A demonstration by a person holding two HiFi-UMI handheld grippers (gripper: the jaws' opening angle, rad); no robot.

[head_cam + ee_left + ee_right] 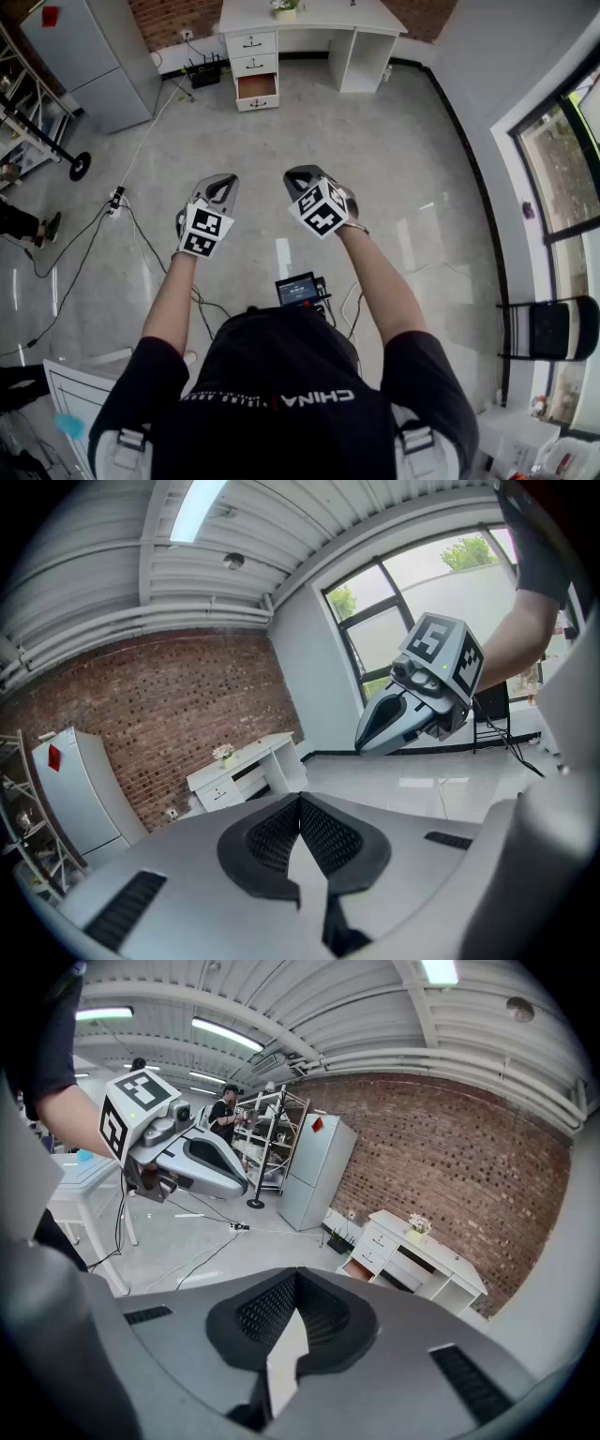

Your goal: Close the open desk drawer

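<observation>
A white desk [300, 21] stands against the far brick wall. Its bottom drawer [257, 87] is pulled out, showing a brownish inside. The desk is small in the left gripper view [246, 771], and in the right gripper view [424, 1252] its open drawer [360, 1266] shows too. My left gripper [218, 186] and right gripper [301, 177] are held side by side at chest height, far from the desk. Both are shut with nothing between the jaws. In their own views the left gripper [300, 799] and the right gripper [297, 1275] show pads meeting at the tips.
A grey cabinet [89, 56] stands left of the desk. A wheeled metal rack [37, 122] is at the far left. Cables and a power strip [117, 199] cross the floor on the left. A folding chair [553, 328] sits by the right window. A white table [70, 394] is lower left.
</observation>
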